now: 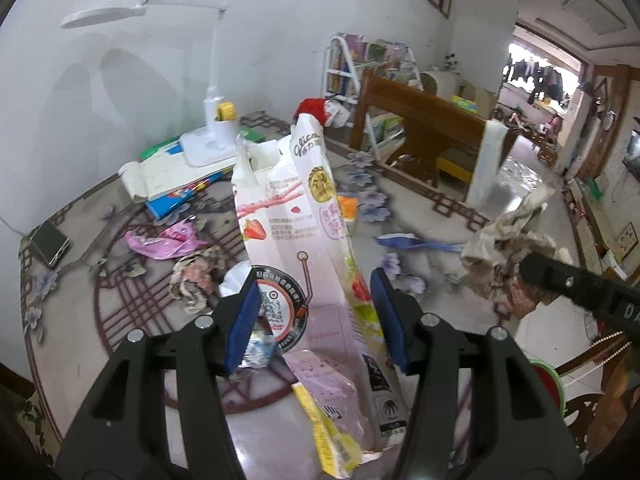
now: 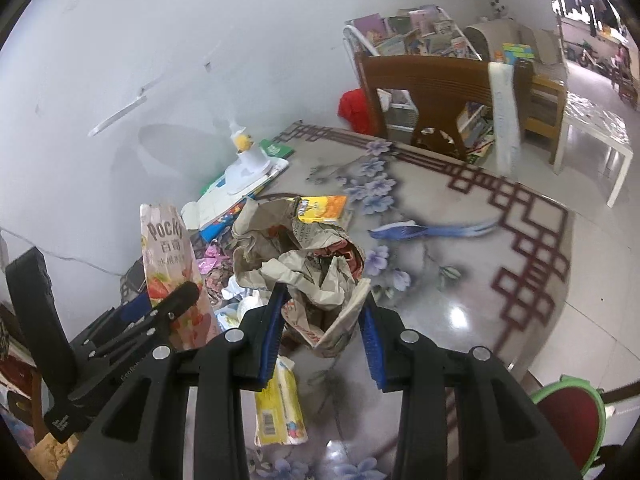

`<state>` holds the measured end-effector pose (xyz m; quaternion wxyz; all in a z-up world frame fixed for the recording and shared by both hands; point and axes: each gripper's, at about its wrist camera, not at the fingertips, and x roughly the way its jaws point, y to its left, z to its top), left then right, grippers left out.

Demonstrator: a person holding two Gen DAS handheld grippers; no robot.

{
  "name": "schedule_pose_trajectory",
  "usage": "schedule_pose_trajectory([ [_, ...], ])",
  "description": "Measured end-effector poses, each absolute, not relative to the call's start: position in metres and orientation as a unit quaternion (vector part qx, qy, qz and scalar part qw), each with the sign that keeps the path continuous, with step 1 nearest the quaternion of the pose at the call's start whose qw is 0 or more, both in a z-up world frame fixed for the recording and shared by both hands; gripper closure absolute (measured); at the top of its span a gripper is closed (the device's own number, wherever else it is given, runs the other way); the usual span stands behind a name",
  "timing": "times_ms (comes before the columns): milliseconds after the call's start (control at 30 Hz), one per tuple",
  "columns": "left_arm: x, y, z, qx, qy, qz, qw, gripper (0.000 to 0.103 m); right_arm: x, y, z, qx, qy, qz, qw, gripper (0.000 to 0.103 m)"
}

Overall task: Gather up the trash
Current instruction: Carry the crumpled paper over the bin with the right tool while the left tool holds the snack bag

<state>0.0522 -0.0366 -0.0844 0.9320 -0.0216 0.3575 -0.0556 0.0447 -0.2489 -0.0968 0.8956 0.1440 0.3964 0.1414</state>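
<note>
While both loads hang above the table, carry them level and together to wherever trash goes; no bin shows. Left gripper stands partly open around the pink Pocky box, blue pads at both its sides, box upright and lifted. Right gripper is clamped tight on the crumpled newspaper wad, just right of the box. Avoid tilting the open box or loosening early. Pink wrapper, blue fork, yellow packet remain on the table.

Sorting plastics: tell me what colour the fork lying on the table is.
Blue; the plastic fork shows best in the right wrist view.
</note>
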Motion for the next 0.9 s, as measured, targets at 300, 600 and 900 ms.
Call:
schedule_pose_trajectory([
  [300,0.041,-0.062,-0.079,-0.013,0.351,-0.086,0.932,0.05,0.02,-0.272,-0.09,0.153,0.385,0.119,0.902,0.068],
  [600,0.026,-0.071,-0.067,-0.004,0.33,-0.101,0.939,0.05,-0.004,-0.29,-0.084,0.165,0.367,0.097,0.91,0.068],
  [900,0.022,-0.08,-0.077,0.01,0.337,-0.115,0.934,0.05,-0.024,-0.305,-0.085,0.144,0.362,0.061,0.919,0.067],
])
